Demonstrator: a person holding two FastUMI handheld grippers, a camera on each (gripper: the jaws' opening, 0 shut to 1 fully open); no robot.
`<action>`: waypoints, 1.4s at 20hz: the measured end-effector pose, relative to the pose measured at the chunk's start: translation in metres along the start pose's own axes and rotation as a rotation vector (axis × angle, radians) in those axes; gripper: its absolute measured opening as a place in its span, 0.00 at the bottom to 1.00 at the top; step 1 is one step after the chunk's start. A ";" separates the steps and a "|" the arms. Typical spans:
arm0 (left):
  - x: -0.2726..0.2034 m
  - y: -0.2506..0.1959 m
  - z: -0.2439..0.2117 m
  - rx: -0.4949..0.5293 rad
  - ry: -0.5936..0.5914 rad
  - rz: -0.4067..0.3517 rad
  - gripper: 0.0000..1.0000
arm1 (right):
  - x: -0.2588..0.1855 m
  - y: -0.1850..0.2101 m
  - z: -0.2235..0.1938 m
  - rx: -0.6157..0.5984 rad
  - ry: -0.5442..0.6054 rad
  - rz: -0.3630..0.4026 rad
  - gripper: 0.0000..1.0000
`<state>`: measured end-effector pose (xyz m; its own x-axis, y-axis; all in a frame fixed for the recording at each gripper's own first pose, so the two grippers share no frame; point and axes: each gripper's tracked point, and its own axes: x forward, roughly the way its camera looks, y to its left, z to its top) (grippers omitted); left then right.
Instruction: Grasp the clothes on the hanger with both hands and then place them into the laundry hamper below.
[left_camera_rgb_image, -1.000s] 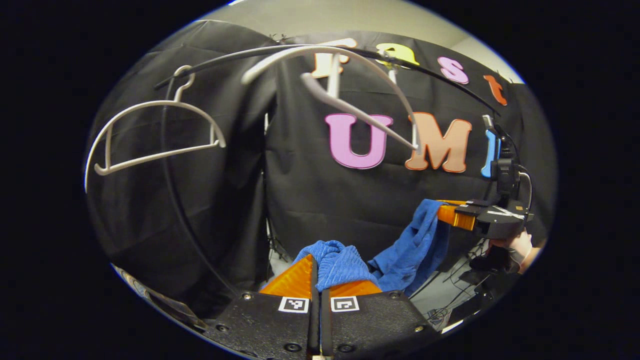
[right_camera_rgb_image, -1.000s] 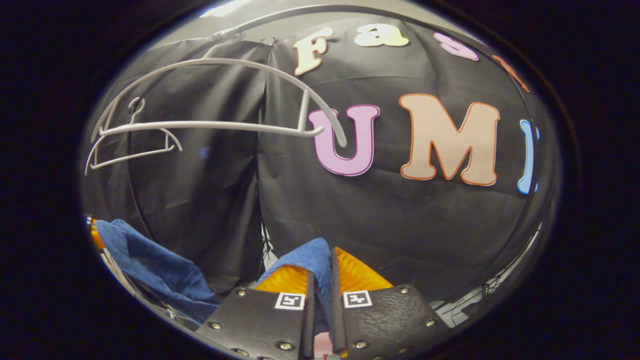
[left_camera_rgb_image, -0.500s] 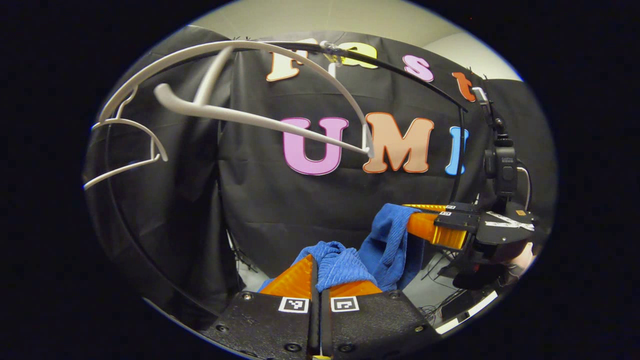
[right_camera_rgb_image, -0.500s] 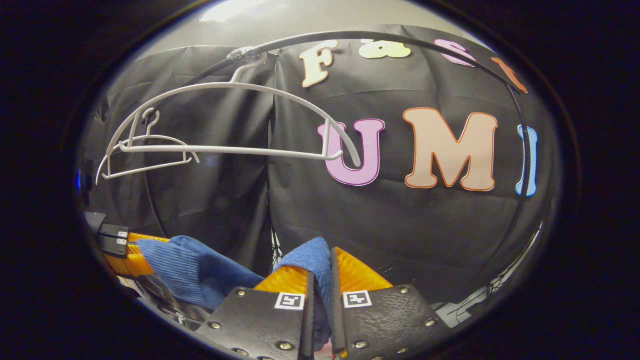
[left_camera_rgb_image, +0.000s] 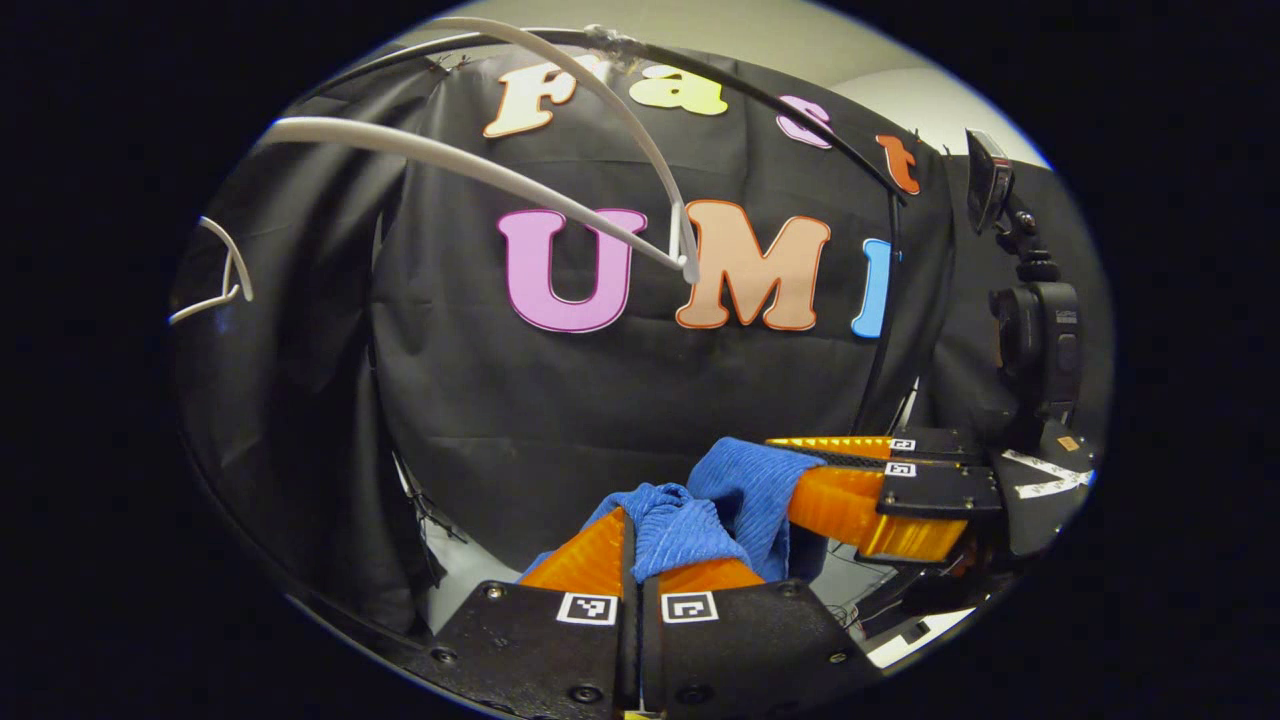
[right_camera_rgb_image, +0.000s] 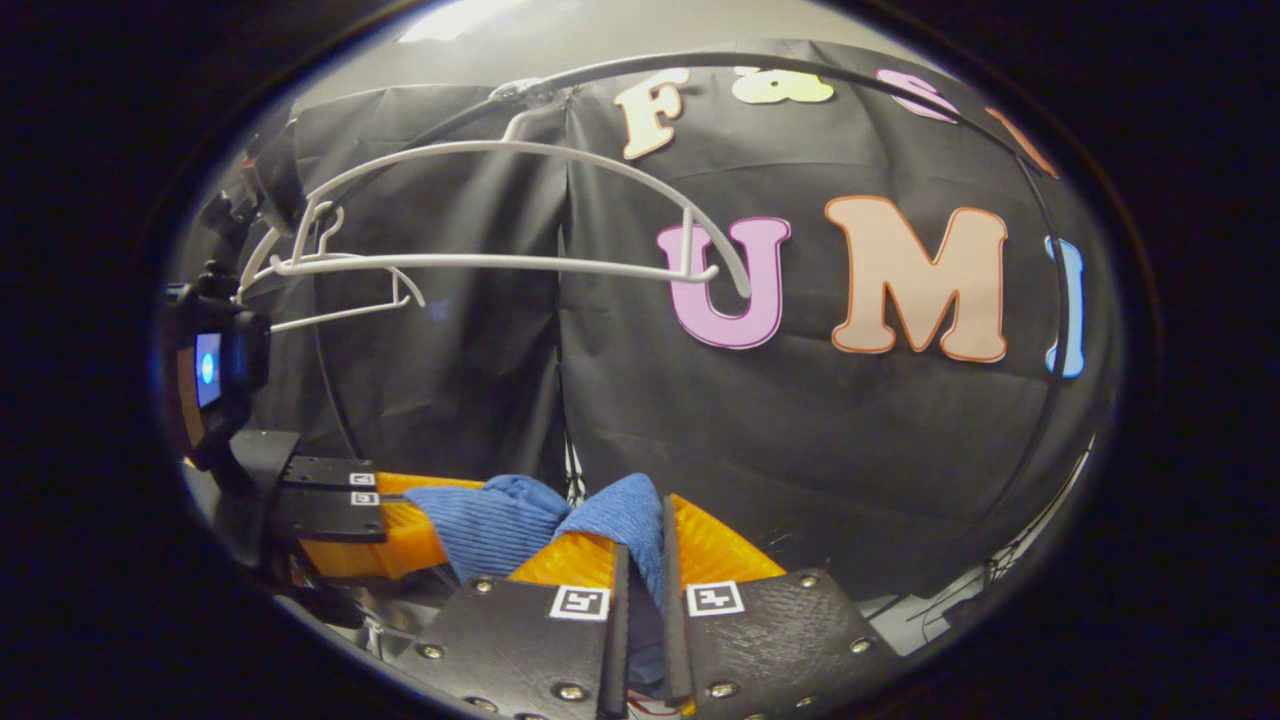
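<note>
**Garment off the hanger, grippers drawn together**

The blue knitted garment (left_camera_rgb_image: 735, 500) hangs bunched between the two grippers, clear of the white hanger (right_camera_rgb_image: 500, 265) above, which is bare on the black rail (left_camera_rgb_image: 760, 90). The left gripper (left_camera_rgb_image: 640, 545) is pressed together on one fold of the cloth. The right gripper (right_camera_rgb_image: 640, 545) pinches another fold between its fingers. Over the last second the two grippers have closed towards each other: the slack span of cloth that sagged between them is now gathered into a short bundle, and the hanger sits higher and farther to the side in the left gripper view. Judgement: removal is complete; the lowering step remains. The laundry hamper's position cannot be confirmed from here.
</note>
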<state>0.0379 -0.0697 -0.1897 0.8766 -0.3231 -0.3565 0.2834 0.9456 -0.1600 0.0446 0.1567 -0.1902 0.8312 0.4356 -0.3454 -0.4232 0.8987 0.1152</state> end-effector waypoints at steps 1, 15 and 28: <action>0.003 -0.005 -0.003 -0.004 0.004 -0.013 0.02 | 0.002 -0.001 -0.006 0.012 0.011 -0.003 0.14; 0.060 -0.021 -0.115 0.015 0.261 -0.030 0.02 | 0.027 -0.022 -0.136 0.091 0.271 -0.058 0.14; 0.047 -0.013 -0.198 -0.039 0.483 0.004 0.08 | 0.022 -0.024 -0.219 0.170 0.474 -0.073 0.15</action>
<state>-0.0018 -0.1045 -0.3864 0.5940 -0.3093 -0.7426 0.2578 0.9476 -0.1885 -0.0058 0.1337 -0.4043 0.5847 0.3364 -0.7382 -0.2725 0.9385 0.2118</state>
